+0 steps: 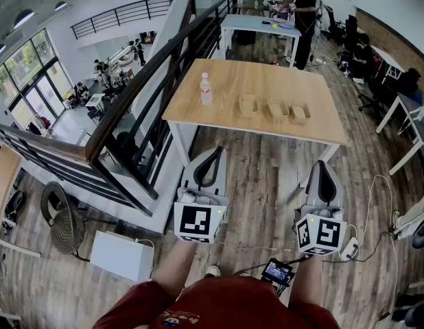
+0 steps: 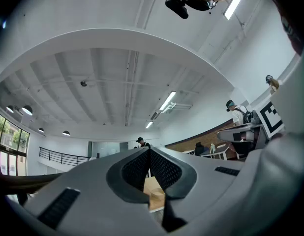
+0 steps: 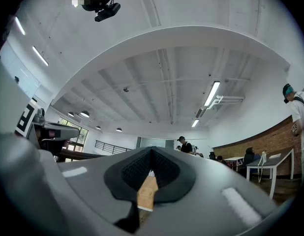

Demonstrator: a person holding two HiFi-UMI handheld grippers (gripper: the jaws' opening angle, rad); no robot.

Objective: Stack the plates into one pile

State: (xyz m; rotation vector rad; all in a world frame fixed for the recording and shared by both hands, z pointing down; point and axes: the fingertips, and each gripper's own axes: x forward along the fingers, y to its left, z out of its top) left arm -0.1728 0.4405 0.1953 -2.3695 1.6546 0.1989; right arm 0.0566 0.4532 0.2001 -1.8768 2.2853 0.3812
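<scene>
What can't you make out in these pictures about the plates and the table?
- Head view: the three plates are too small to tell if anything is in them; the bottle label is unreadable.
- Left gripper view: the shut left tongs hide all but a sliver of table and one plate.
- Right gripper view: the shut right tongs hide the plates; only a strip of table shows.

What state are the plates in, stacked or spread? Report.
Spread: the left plate, middle plate and right plate sit side by side on the table, none stacked.
</scene>
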